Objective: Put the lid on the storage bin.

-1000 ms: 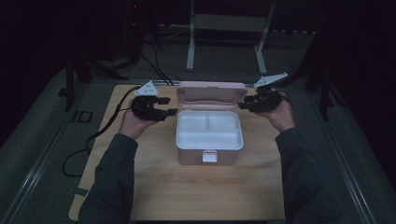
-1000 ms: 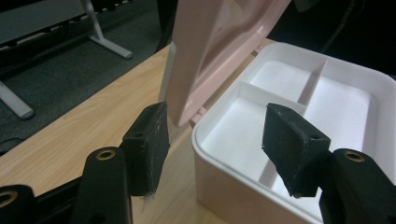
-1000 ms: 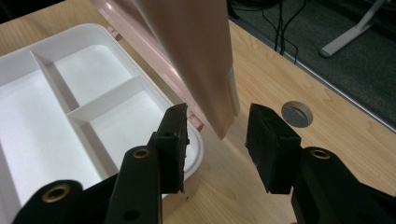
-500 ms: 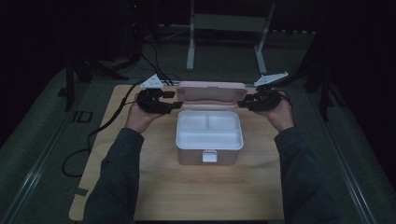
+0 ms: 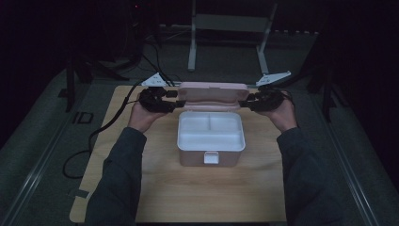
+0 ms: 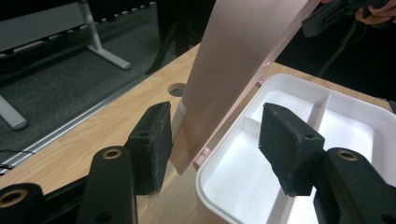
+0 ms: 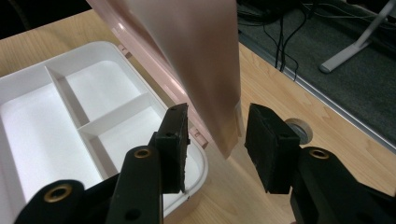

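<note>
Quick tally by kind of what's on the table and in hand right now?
Box with open lid: 1
Compartments in it: 3
Grippers: 2, left gripper and right gripper, each with the lid's edge between its jaws
Cable holes in the table: 2
Total: 8

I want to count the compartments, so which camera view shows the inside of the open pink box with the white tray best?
The high view: the white plastic tray lies whole there, with three compartments, two behind and one long in front. The right gripper view shows most of the tray, cut at the left. The left gripper view shows part, behind a claw pad.
</note>
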A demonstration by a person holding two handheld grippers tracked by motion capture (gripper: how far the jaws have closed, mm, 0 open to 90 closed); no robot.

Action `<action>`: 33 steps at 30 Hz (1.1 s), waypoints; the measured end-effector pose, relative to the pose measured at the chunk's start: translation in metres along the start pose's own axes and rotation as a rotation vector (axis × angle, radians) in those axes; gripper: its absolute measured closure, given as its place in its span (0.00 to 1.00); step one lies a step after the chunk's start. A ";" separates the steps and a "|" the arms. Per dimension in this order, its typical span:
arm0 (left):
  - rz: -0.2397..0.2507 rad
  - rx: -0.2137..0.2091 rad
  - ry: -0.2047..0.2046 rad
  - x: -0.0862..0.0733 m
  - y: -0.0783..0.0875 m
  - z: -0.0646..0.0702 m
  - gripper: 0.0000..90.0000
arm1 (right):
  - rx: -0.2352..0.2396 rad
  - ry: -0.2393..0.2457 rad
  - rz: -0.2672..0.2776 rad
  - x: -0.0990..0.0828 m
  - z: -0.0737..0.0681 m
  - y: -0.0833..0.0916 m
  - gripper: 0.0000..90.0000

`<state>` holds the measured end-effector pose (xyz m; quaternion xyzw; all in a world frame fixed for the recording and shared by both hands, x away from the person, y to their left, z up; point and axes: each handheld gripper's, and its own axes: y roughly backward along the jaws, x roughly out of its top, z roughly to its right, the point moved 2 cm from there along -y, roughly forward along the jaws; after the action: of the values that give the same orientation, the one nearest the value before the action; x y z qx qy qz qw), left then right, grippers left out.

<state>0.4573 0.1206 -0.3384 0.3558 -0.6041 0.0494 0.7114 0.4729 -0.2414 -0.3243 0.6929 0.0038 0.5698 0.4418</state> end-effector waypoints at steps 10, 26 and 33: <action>-0.009 -0.009 0.000 0.003 -0.005 0.002 0.51 | 0.006 0.022 -0.002 0.000 -0.003 0.000 0.66; 0.003 -0.037 0.002 0.001 0.001 0.007 0.52 | 0.019 0.035 0.002 -0.005 -0.009 0.005 0.65; 0.004 -0.047 -0.002 0.000 0.003 0.010 0.53 | 0.026 0.042 0.005 -0.008 -0.012 0.008 0.65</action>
<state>0.4470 0.1172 -0.3373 0.3380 -0.6064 0.0361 0.7188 0.4567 -0.2426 -0.3264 0.6865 0.0187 0.5853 0.4309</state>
